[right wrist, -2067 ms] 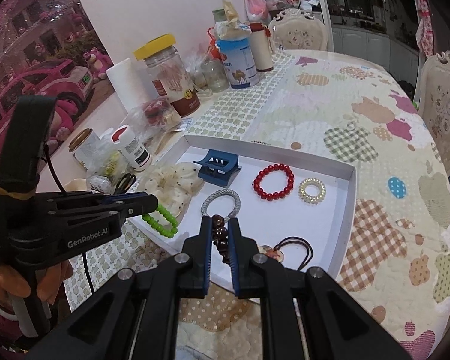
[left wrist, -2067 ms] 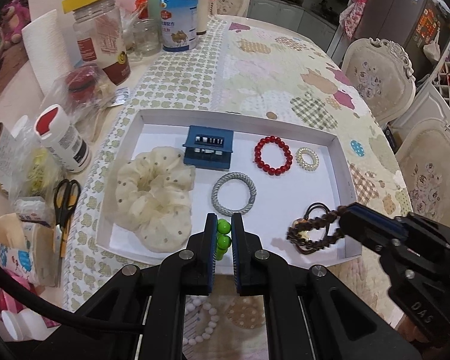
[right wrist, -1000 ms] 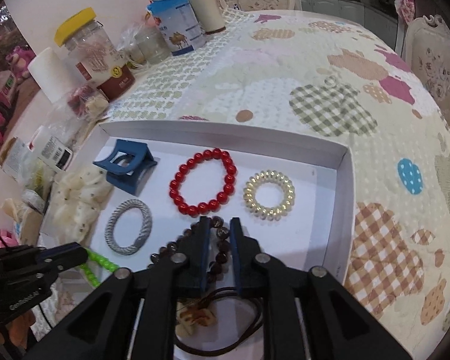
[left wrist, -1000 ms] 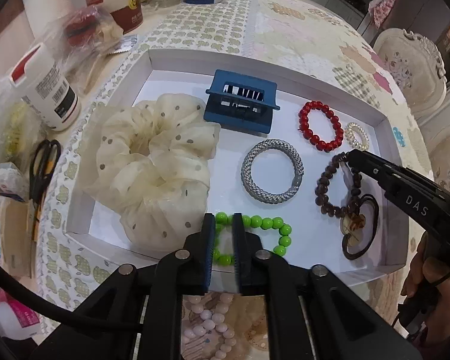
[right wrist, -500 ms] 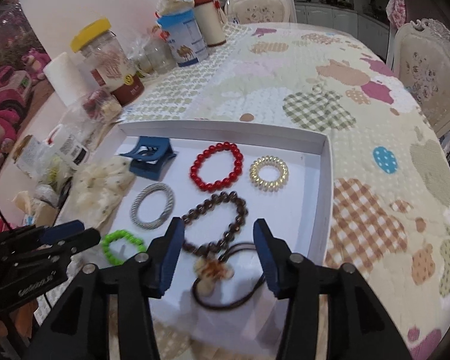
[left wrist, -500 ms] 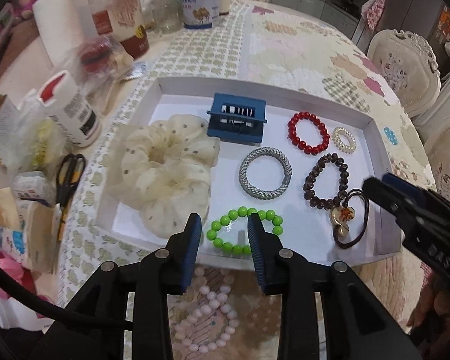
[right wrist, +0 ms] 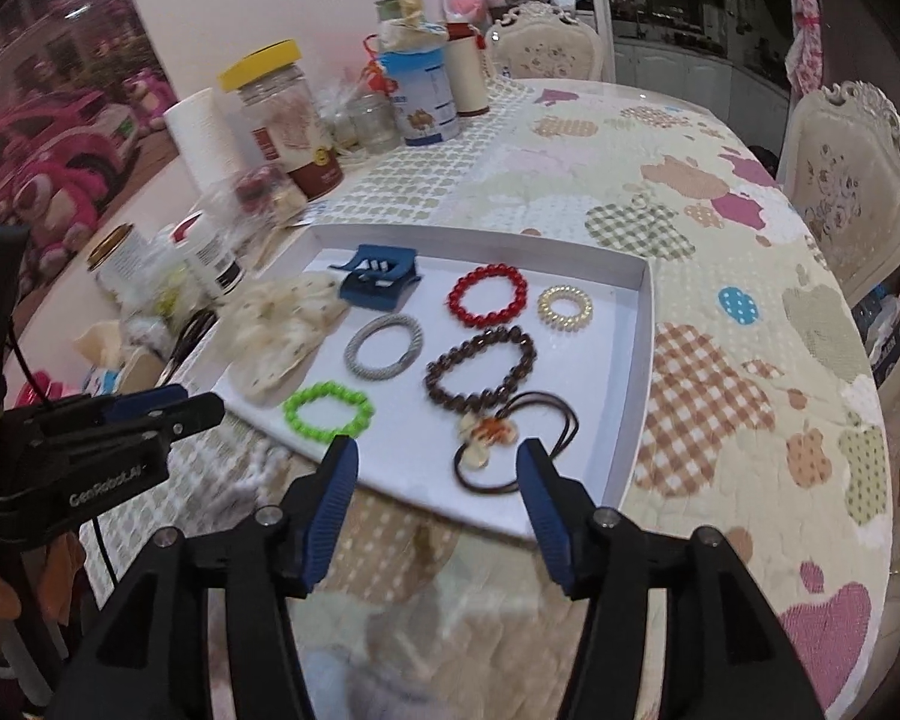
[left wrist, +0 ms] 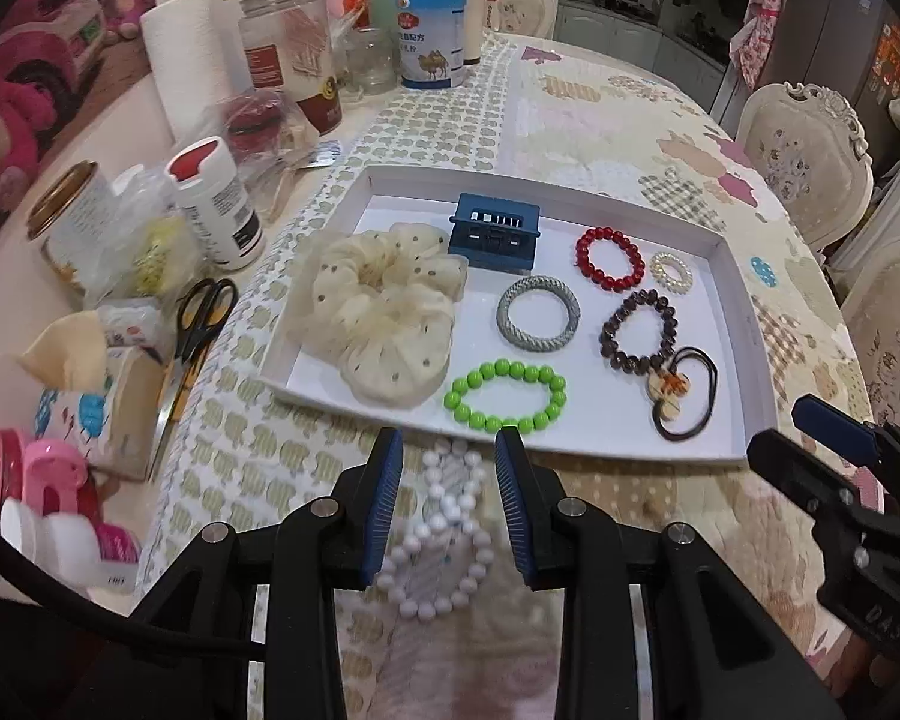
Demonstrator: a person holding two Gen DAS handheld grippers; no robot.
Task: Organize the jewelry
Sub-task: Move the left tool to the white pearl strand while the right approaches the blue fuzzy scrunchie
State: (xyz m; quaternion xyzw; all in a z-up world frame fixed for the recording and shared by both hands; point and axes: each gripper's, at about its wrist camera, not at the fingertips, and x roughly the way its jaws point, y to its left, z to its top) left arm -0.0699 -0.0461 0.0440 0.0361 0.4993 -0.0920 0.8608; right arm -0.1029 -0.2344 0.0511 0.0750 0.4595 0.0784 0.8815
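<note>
On the counter (left wrist: 600, 120), a white tray (left wrist: 744, 312) holds the jewelry: a green bead bracelet (left wrist: 506, 396) near its front edge, a brown bead bracelet (left wrist: 641, 330) touching a dark hair tie (left wrist: 687, 396), a red bead bracelet (left wrist: 609, 258), a grey ring (left wrist: 537, 314), a cream scrunchie (left wrist: 384, 312) and a blue claw clip (left wrist: 493, 238). A white bead bracelet (left wrist: 444, 534) lies outside the tray (on the cloth). The left gripper (left wrist: 450, 510) hangs above it, fingers released and empty. The right gripper (right wrist: 435, 516) is opening its fingers, nothing between them.

Dim warm indoor light, fisheye-warped edges, blurred foreground.
</note>
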